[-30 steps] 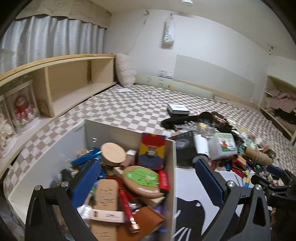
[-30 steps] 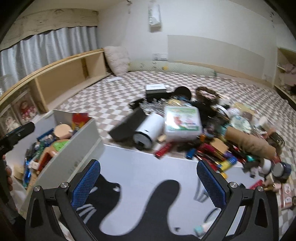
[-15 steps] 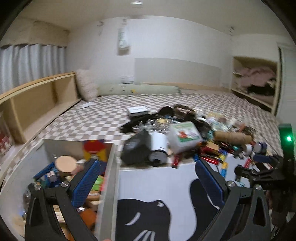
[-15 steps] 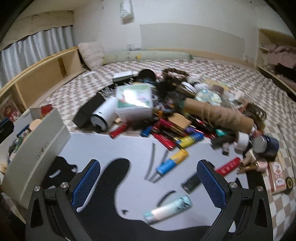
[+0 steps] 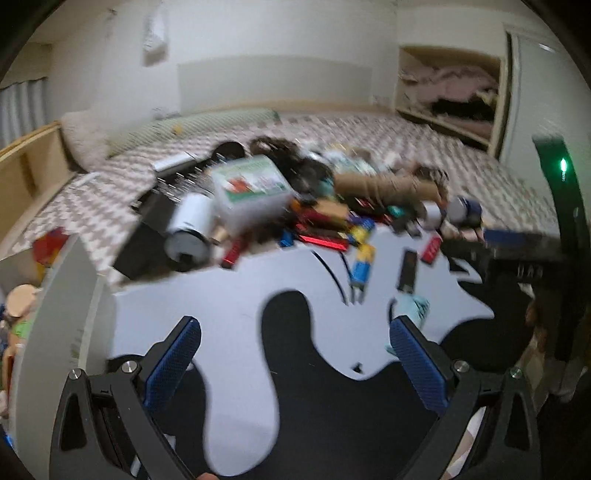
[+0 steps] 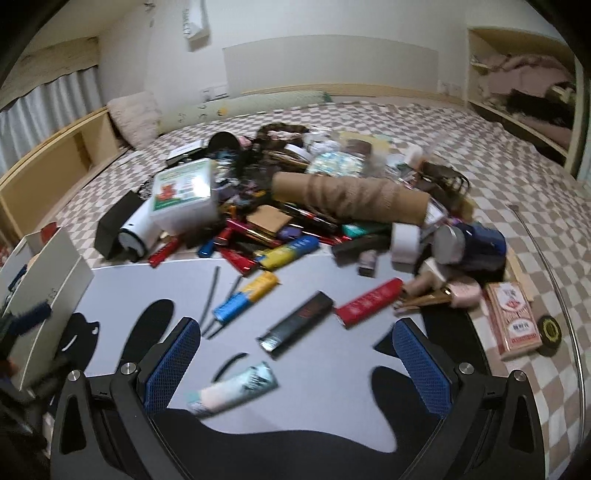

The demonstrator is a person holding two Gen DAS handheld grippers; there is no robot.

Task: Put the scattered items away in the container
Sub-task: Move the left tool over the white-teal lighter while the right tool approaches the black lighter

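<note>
White walls [image 6: 332, 22], checkered bedding [image 6: 498, 147], wooden shelves [image 6: 55, 162]

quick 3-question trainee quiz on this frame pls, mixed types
1. True or false: the right gripper is shut on the black tube.
2. Which lies nearest the right gripper: A) cardboard tube B) pale tube C) white box?
3. Fill in: the bin sits to the gripper's ___.

Key: 1 false, both grippers (left) are open and empty. 2 B. 3 left.
</note>
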